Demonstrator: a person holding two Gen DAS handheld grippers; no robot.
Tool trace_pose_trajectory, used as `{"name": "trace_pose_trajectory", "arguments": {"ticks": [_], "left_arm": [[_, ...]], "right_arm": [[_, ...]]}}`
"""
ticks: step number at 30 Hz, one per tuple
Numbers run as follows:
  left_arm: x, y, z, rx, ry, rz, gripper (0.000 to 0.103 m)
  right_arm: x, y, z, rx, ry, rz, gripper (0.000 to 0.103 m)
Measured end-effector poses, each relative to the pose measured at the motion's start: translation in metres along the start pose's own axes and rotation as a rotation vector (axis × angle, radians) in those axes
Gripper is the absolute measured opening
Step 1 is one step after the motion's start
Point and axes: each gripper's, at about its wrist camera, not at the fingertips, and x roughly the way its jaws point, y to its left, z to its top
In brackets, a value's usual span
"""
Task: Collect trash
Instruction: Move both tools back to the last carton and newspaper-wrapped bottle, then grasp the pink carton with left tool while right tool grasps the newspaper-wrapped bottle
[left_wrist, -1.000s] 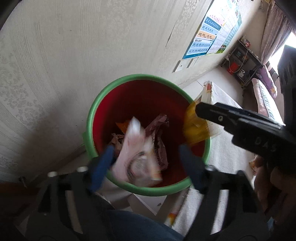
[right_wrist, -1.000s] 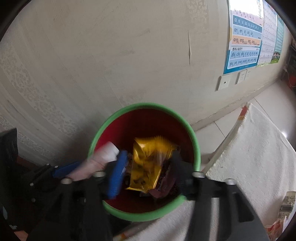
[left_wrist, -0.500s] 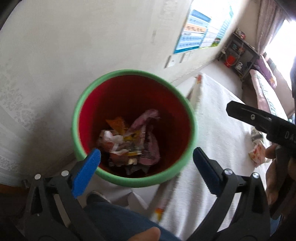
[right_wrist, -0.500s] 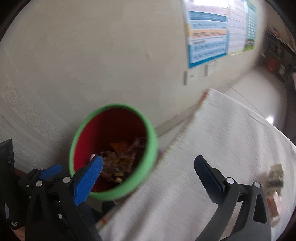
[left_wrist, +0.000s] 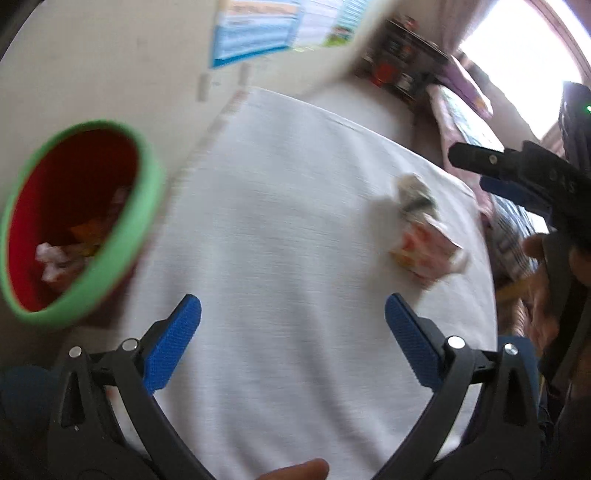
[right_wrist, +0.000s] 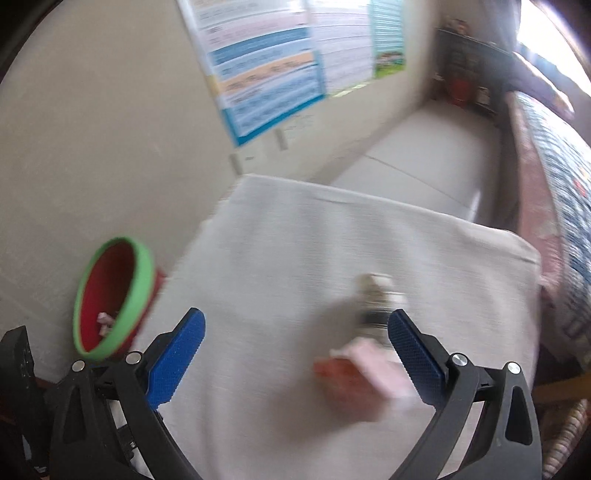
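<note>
A red bin with a green rim (left_wrist: 146, 206) stands left of the white-covered table (left_wrist: 280, 229) and holds several wrappers (left_wrist: 55, 258). It also shows in the right wrist view (right_wrist: 144, 280). Two pieces of trash lie on the cloth: a grey-white crumpled wrapper (left_wrist: 415, 195) (right_wrist: 376, 295) and a pink-orange packet (left_wrist: 424, 251) (right_wrist: 354, 373). My left gripper (left_wrist: 293, 347) is open and empty over the cloth. My right gripper (right_wrist: 295, 350) is open and empty just above the pink-orange packet; it also shows in the left wrist view (left_wrist: 517, 177).
A beige wall with posters (right_wrist: 266, 74) runs behind the table. A bed with patterned covers (right_wrist: 554, 177) lies at right, a dark shelf (right_wrist: 465, 77) in the far corner. Pale floor (right_wrist: 417, 155) lies beyond the table.
Both grippers let their wrappers fall into the bin, opened wide, and swung right from the bin to over the cloth, toward the two pieces lying there.
</note>
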Motion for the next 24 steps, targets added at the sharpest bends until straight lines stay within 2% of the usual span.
{"name": "trace_pose_trajectory", "arguments": {"ticks": [3, 8, 12, 17, 22, 24], "left_arm": [[0.014, -0.031, 0.005, 0.027, 0.018, -0.045, 0.098], [0.038, -0.076, 0.019, 0.038, 0.056, -0.119, 0.098], [0.061, -0.11, 0.025, 0.039, 0.093, -0.145, 0.098], [0.097, -0.139, 0.025, 0.106, 0.141, -0.087, 0.098], [0.118, -0.145, 0.025, 0.139, 0.156, -0.044, 0.097], [0.119, -0.143, 0.028, 0.137, 0.147, -0.043, 0.084]], "right_arm": [[-0.005, -0.046, -0.013, 0.03, 0.012, -0.058, 0.096], [-0.006, -0.105, -0.038, 0.113, 0.041, -0.105, 0.096], [-0.009, -0.128, -0.05, 0.146, 0.05, -0.108, 0.096], [-0.009, -0.146, -0.052, 0.174, 0.051, -0.102, 0.096], [0.0, -0.148, -0.049, 0.163, 0.058, -0.086, 0.096], [0.01, -0.144, -0.045, 0.152, 0.065, -0.077, 0.096]]}}
